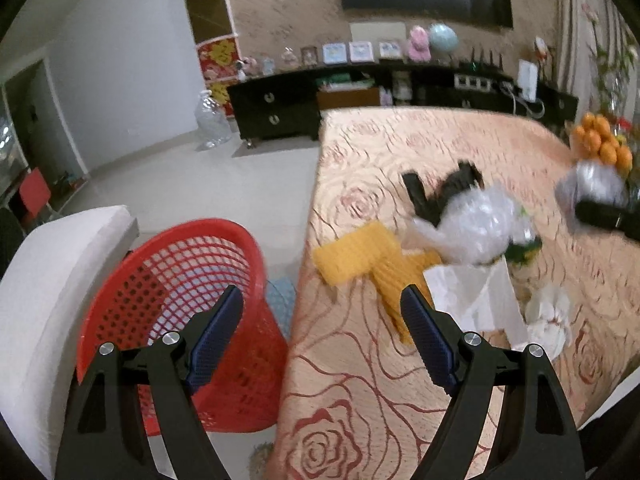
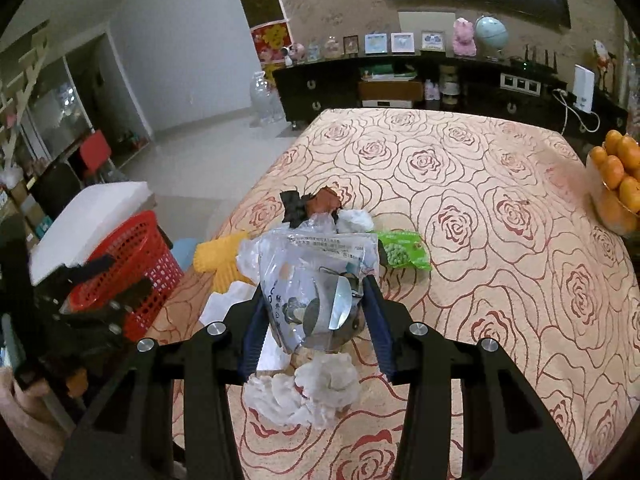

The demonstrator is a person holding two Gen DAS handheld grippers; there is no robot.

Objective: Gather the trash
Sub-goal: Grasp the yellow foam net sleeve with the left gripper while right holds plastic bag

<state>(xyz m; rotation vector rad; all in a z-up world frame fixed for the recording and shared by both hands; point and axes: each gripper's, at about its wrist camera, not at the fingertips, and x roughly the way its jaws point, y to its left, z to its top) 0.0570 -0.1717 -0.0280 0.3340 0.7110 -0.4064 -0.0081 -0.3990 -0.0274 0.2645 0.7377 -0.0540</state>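
Observation:
My right gripper (image 2: 314, 288) is shut on a clear printed plastic wrapper (image 2: 312, 252), held just above the rose-patterned tablecloth (image 2: 480, 200). Below it lies crumpled white tissue (image 2: 312, 392). A green snack packet (image 2: 404, 252), black and brown wrappers (image 2: 308, 204) and a yellow foam net (image 2: 224, 260) lie around it. My left gripper (image 1: 320, 320) is open with nothing between its fingers, over the table's left edge. The yellow foam net (image 1: 360, 256) and a clear plastic bag (image 1: 476, 228) lie ahead of it. A red mesh basket (image 1: 172, 280) stands on the floor beside the table.
A bowl of oranges (image 2: 616, 184) stands at the table's right edge. A white cushioned seat (image 1: 52, 280) sits left of the basket. White paper (image 1: 476, 296) lies on the cloth. A dark cabinet (image 1: 280, 108) runs along the far wall, with a big water bottle (image 1: 212, 120) on the floor.

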